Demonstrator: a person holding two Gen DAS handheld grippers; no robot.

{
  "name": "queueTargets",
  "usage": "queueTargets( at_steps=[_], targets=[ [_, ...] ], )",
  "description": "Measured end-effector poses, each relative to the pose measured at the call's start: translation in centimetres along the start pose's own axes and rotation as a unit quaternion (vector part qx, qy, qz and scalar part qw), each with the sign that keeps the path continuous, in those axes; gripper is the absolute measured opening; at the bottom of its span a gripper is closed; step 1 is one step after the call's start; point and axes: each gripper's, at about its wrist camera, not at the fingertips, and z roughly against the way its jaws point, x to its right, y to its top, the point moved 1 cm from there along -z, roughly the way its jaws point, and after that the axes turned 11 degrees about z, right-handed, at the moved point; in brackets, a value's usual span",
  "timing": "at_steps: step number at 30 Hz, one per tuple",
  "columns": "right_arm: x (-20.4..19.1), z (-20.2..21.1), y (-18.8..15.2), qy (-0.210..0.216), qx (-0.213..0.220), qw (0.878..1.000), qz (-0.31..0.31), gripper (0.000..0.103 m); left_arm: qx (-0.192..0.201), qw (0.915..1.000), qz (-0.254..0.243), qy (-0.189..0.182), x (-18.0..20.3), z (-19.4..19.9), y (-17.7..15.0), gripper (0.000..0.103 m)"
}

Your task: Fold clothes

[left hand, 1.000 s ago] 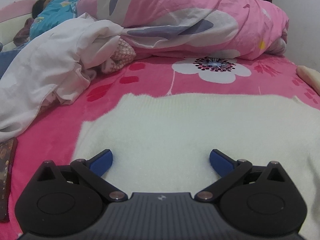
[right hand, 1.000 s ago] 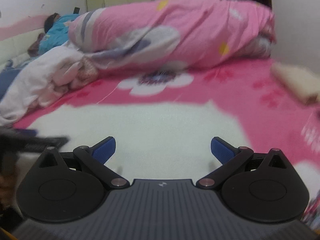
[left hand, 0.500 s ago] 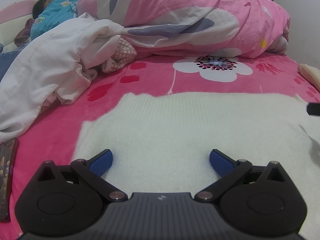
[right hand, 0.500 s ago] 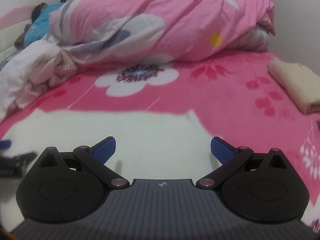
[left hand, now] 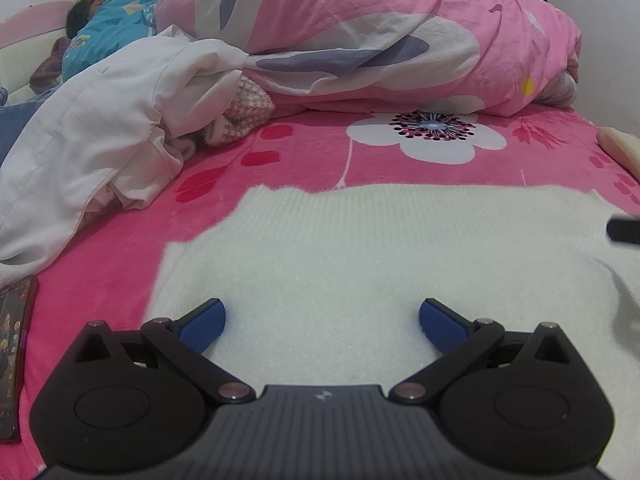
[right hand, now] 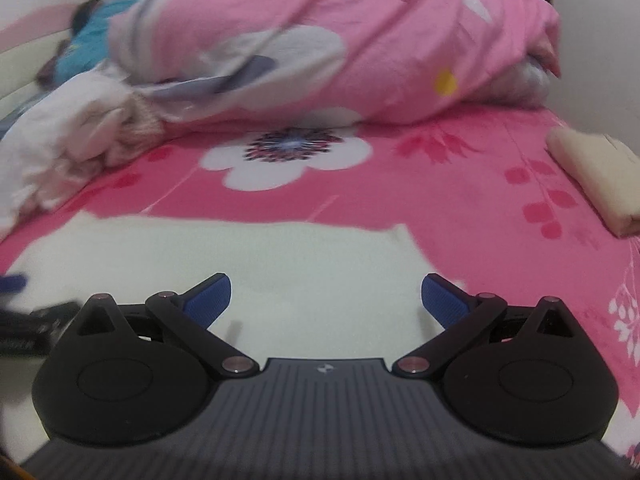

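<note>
Sweater (left hand: 360, 248) in cream knit lies spread flat on the pink flowered bed (left hand: 304, 152), right under both of your tools, with its far edge straight and no fold visible in it. Your left gripper (left hand: 322, 314) hangs low over the near part of the knit, jaws wide open and holding nothing. Your right gripper (right hand: 326, 296) sits over the sweater's right side, jaws likewise spread and empty; that view is blurred. By the look of things the folding of this piece has not begun: no edge or corner is gripped, and every fold is yet to be made. A folded beige garment (right hand: 596, 176) rests at the bed's right edge, seemingly one item finished. A heap of white clothes (left hand: 100, 140) waits at left, beside the rolled pink quilt (left hand: 380, 32), so more work likely remains.
</note>
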Motion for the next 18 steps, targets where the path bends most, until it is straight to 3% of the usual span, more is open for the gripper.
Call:
queueTargets(
  at_steps=[3, 9, 11, 15, 18],
  targets=[
    [-0.9, -1.9, -2.0, 0.000, -0.026, 0.999, 0.021, 0.102, 0.000, 1.0000, 0.000, 0.000, 0.0, 0.0, 0.0, 0.103],
    [-1.4, -0.5, -1.9, -0.008, -0.016, 1.000, 0.004, 0.102, 0.001, 1.0000, 0.000, 0.000, 0.1, 0.0, 0.0, 0.103],
    [-2.0, 1.2, -1.9, 0.009, 0.000, 1.000, 0.001, 0.102, 0.001, 1.0000, 0.001, -0.001, 0.0, 0.0, 0.0, 0.103],
    [-3.7, 2.3, -4.1, 0.012, -0.007, 1.000, 0.021, 0.102, 0.004, 1.0000, 0.000, -0.001, 0.0, 0.0, -0.1, 0.103],
    [-4.4, 2.5, -5.5, -0.004, 0.016, 0.999, 0.034, 0.102, 0.004, 1.0000, 0.000, -0.002, 0.0, 0.0, -0.1, 0.103]
  ],
)
